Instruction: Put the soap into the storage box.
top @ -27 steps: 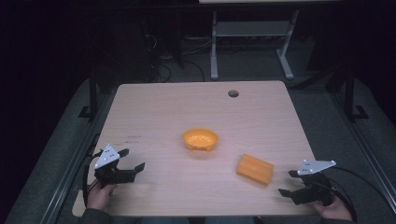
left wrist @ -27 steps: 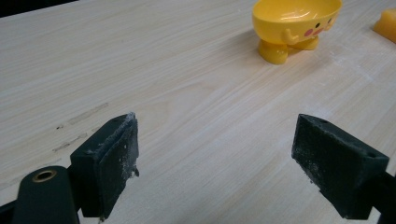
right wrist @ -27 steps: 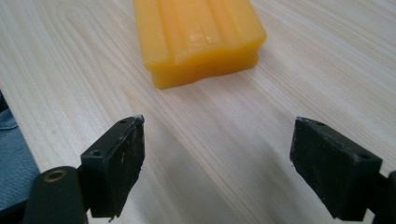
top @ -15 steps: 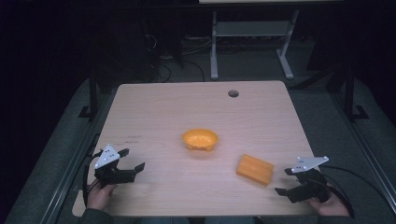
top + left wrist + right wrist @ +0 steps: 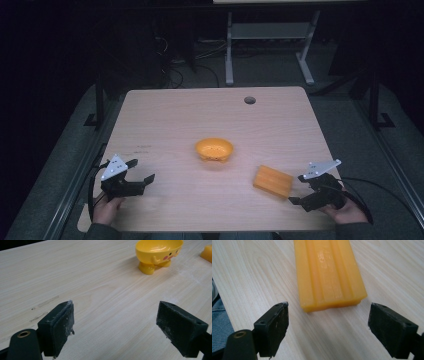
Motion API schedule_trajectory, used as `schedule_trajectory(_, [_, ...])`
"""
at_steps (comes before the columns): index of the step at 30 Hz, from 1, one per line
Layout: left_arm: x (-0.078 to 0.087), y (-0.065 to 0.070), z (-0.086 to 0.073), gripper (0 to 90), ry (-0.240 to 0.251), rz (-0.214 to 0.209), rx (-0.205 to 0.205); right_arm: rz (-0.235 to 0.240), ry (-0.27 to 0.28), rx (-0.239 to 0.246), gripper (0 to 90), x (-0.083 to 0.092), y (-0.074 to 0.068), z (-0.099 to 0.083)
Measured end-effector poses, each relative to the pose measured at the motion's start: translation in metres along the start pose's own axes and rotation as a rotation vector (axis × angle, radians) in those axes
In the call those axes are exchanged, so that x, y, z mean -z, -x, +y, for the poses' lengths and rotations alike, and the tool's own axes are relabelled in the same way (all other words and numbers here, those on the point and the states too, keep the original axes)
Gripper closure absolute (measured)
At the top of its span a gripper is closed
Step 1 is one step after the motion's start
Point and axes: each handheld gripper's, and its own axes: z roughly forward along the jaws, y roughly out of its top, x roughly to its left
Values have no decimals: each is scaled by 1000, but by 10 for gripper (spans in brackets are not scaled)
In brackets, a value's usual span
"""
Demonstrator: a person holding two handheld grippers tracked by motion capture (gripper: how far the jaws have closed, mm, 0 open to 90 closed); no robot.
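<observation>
Since the earlier frames the right gripper (image 5: 306,190) has slid left toward the orange ridged block (image 5: 272,181) and now sits just beside its near end, jaws spread wide and empty, the block lying flat on the wooden table (image 5: 170,120) ahead of the gap between them. Near the table's middle stands a yellow footed bowl (image 5: 214,149), apart from the block. Over by the left edge, the left gripper (image 5: 141,171) has kept its place, jaws released and holding nothing.

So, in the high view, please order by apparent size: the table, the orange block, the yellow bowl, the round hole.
1. table
2-3. orange block and yellow bowl: they look alike, so no ranking
4. round hole, smallest, though farthest from the camera
</observation>
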Motion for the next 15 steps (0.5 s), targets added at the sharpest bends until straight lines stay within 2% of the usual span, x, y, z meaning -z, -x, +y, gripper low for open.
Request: schedule_trajectory(15, [1,-1,0,141,4,3,2,11,-14,40,162,-3,0,22])
